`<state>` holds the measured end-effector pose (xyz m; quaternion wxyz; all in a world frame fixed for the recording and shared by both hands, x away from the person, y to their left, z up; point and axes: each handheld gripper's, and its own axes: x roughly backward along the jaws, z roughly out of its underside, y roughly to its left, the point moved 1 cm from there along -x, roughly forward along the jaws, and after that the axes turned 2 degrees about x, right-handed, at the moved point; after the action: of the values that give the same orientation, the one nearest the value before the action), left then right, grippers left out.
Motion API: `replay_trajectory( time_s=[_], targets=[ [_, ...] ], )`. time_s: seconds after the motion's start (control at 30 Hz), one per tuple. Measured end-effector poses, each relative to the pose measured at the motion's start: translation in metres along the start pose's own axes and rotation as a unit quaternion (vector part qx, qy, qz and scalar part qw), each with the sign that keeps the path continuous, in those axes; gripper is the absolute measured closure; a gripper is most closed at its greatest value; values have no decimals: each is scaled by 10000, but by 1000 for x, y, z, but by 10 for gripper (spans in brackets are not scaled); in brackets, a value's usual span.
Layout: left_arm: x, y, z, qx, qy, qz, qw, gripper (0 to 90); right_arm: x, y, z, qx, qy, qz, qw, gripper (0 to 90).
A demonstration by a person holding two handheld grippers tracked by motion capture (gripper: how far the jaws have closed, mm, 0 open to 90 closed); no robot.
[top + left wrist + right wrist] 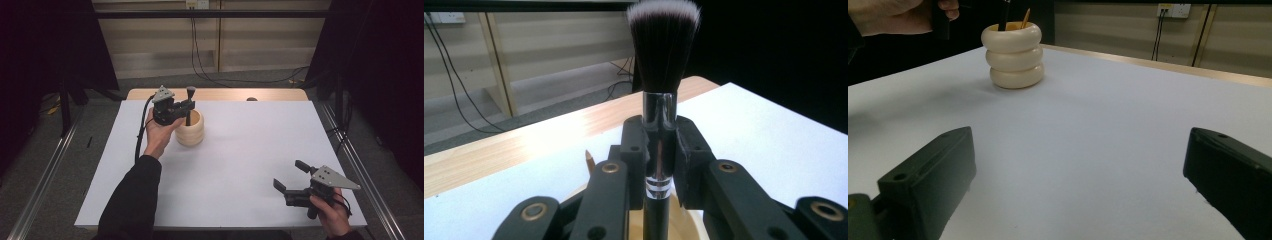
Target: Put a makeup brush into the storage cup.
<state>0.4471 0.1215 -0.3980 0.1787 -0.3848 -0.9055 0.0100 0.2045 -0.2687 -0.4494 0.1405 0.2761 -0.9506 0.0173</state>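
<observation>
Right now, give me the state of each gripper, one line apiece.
Left gripper: shut on the black-bristled makeup brush with a chrome ferrule, upright over the cream ribbed holder.
Right gripper: open, holding nothing.

The makeup brush [659, 130] has soft dark bristles with pale tips, a glossy chrome metal ferrule and a smooth black handle. The ribbed holder [190, 131] looks like matt cream ceramic or plastic. The surface [240, 165] is smooth matt white, with pale wood grain along its far edge.
</observation>
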Motion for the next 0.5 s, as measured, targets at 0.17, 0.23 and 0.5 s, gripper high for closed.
replay_trajectory(
  time_s=[0.17, 0.23, 0.5],
  targets=[
    [0, 2, 8, 93, 21, -55, 9999, 779, 0, 0, 0, 23, 25, -24, 10000, 4],
    [0, 4, 11, 166, 3, -35, 9999, 779, 0, 0, 0, 2, 24, -24, 10000, 4],
    [1, 4, 13, 89, 24, -42, 9999, 777, 0, 0, 0, 11, 24, -33, 10000, 4]
  ],
)
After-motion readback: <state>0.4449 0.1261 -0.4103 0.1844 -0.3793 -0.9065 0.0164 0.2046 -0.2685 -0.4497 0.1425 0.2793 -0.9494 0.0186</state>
